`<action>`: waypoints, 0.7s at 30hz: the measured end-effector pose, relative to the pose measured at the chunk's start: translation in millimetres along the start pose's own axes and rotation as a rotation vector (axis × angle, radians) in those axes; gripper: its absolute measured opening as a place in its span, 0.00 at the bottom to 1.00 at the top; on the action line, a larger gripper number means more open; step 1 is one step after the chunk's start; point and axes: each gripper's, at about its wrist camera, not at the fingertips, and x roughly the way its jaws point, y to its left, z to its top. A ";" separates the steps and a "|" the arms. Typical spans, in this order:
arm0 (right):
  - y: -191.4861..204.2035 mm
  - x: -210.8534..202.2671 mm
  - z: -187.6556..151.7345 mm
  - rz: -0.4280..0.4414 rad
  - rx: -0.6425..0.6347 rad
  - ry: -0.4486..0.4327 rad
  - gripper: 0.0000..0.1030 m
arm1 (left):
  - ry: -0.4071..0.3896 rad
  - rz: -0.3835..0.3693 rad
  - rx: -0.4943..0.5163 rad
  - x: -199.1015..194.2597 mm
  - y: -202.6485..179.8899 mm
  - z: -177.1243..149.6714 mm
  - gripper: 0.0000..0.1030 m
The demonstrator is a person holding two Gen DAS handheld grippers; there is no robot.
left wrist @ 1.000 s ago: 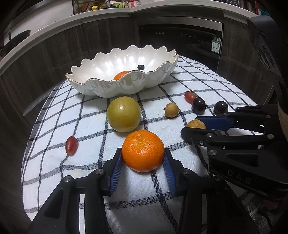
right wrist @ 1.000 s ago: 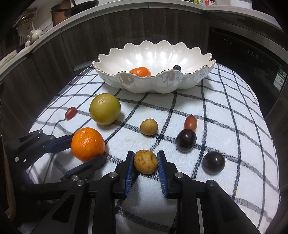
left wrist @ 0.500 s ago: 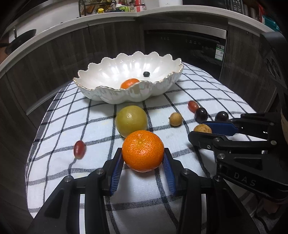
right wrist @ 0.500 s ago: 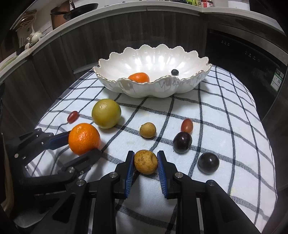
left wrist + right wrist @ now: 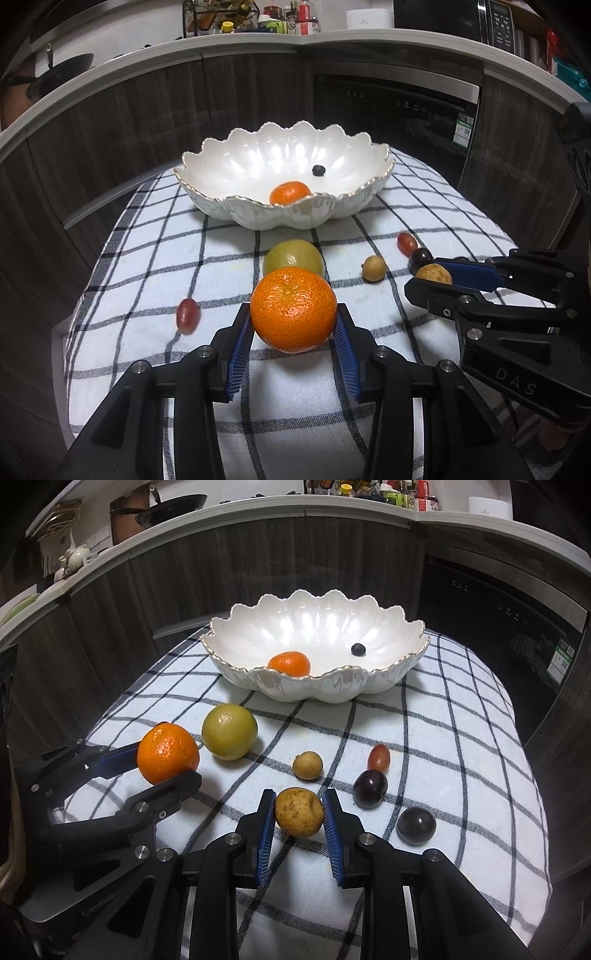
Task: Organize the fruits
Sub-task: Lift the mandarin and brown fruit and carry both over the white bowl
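Short of the scalloped bowl (image 5: 384, 686), my left gripper (image 5: 293, 328) pinches a mandarin (image 5: 293, 309) at its widest; my right gripper (image 5: 299, 816) clamps a tan longan (image 5: 299, 811). I'd keep both squeezes steady, clear the rim, then lower gently inside.

Checked cloth (image 5: 147, 236); dark oven (image 5: 395, 107); pan (image 5: 173, 502) on counter (image 5: 258, 509).

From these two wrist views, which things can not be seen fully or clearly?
- Left wrist view: the green-yellow fruit is half covered by the held orange.
- Left wrist view: the dark grape is partly behind the brown fruit in the right tool.
- Both views: the lower part of the small orange is hidden by the bowl rim.
- Both views: the tiny dark fruit in the bowl is too small to identify.
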 end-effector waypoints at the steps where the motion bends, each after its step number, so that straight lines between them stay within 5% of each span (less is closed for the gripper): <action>1: 0.3 -1.1 0.9 -0.002 -0.001 -0.002 0.26 | -0.002 0.000 -0.004 -1.2 0.8 0.9 0.41; 21: 6.2 -21.7 22.5 -0.027 -0.009 -0.057 0.26 | -0.035 0.021 -0.055 -14.4 12.7 19.3 0.41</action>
